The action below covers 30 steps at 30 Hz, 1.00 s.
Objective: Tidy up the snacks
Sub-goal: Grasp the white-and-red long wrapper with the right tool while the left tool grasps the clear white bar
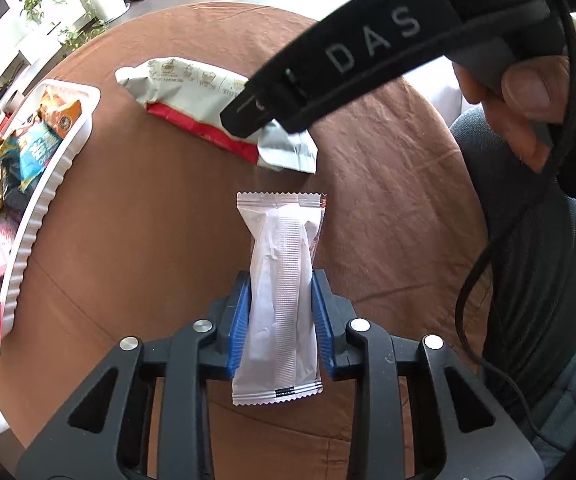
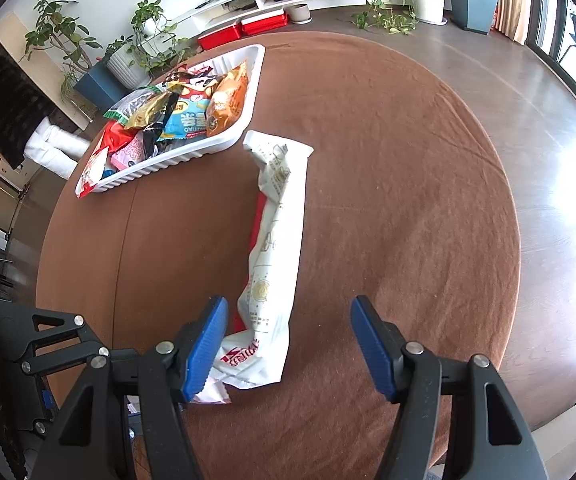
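A slim white sealed packet (image 1: 280, 240) lies lengthwise between the blue pads of my left gripper (image 1: 280, 280), which press on both its sides just above the brown tablecloth (image 1: 148, 220). A long white-and-red snack bag (image 2: 276, 232) lies crumpled on the cloth; in the left wrist view the same snack bag (image 1: 184, 92) is beyond the packet. My right gripper (image 2: 288, 304) stands open over the bag's near end, and its left pad (image 2: 206, 344) overlaps the bag. A white ribbed tray (image 2: 176, 160) holds several colourful snack packs.
The tray (image 1: 48, 200) sits at the table's left edge. A person's hand (image 1: 527, 92) holds the right gripper's black body (image 1: 367, 52) above the bag. The round table (image 2: 407, 200) is bare cloth to the right. Potted plants (image 2: 140, 40) and red boxes (image 2: 244, 30) stand on the floor behind.
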Tool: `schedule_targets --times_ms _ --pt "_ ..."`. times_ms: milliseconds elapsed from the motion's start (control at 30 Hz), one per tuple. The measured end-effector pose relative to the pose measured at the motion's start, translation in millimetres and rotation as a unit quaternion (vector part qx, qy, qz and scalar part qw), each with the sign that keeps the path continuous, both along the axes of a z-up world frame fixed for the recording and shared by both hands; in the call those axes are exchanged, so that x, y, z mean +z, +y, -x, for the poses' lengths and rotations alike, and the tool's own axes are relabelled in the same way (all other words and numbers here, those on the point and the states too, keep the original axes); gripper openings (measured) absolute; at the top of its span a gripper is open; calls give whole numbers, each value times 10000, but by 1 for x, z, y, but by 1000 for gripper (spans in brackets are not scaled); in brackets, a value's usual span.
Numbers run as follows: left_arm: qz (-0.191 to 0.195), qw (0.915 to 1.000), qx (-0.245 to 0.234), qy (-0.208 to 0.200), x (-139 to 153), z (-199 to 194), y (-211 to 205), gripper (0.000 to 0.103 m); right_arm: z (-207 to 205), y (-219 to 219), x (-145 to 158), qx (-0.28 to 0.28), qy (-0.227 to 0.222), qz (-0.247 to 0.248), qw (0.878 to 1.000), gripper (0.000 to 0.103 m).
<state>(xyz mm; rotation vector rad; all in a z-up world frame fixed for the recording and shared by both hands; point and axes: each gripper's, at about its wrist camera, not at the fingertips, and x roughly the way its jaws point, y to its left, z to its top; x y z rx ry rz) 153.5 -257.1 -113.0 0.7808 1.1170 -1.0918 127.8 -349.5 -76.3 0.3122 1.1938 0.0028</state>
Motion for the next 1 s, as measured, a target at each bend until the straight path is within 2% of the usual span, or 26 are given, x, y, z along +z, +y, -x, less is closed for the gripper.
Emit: schedule_targets --times_ms 300,500,767,900,1000 --pt "131 9978 631 -146 1 7 37 26 -9 19 -5 199 71 110 9997 67" --pt "351 9894 1390 -220 2 6 68 25 -17 34 -13 356 177 329 9987 69" --pt "584 9803 1862 -317 2 24 98 25 -24 49 -17 564 270 842 9945 69" --pt "634 9777 1971 -359 1 23 104 25 -24 57 -19 658 290 1187 9903 63" --pt "668 9759 2041 -380 3 25 108 25 -25 58 -18 664 263 1222 9899 56"
